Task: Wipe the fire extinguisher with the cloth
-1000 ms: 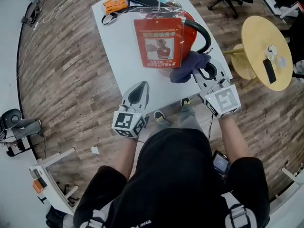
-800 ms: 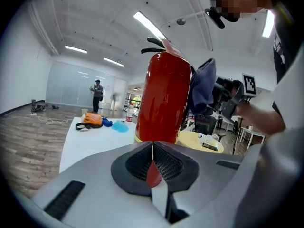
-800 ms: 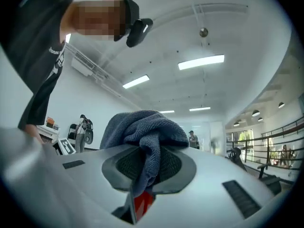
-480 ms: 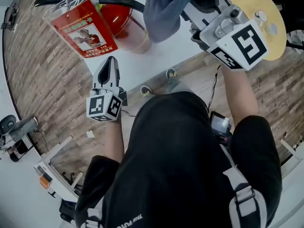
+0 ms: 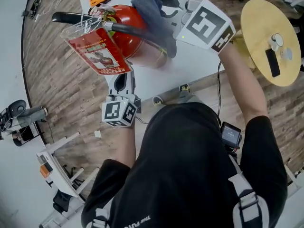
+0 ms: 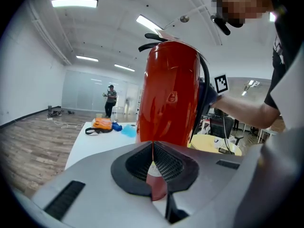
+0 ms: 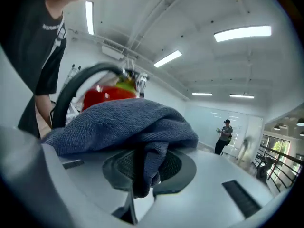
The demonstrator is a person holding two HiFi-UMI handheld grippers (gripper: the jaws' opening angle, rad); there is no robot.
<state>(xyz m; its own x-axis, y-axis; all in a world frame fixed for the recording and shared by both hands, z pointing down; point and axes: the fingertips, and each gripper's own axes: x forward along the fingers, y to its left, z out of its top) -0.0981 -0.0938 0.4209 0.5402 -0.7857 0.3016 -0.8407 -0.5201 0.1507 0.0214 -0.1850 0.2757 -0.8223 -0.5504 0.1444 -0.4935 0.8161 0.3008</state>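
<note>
The red metal fire extinguisher (image 5: 124,32) stands upright on the white worktop (image 5: 192,63), its long axis vertical. The right claw (image 7: 142,175), clamped on a grey-blue terry cloth (image 5: 152,13), sits by the extinguisher's upper hose side. The left claw (image 6: 154,175), closed and empty, points at its base.

1. The grey left gripper (image 6: 153,148) is shown with its jaws closed together; nothing is gripped.
2. A red cylindrical metal fire extinguisher (image 6: 171,99) is stood upright on the white table (image 6: 90,144), just beyond the jaw tips.
3. A black rubber hose (image 6: 206,79) is routed down its right side.
</note>
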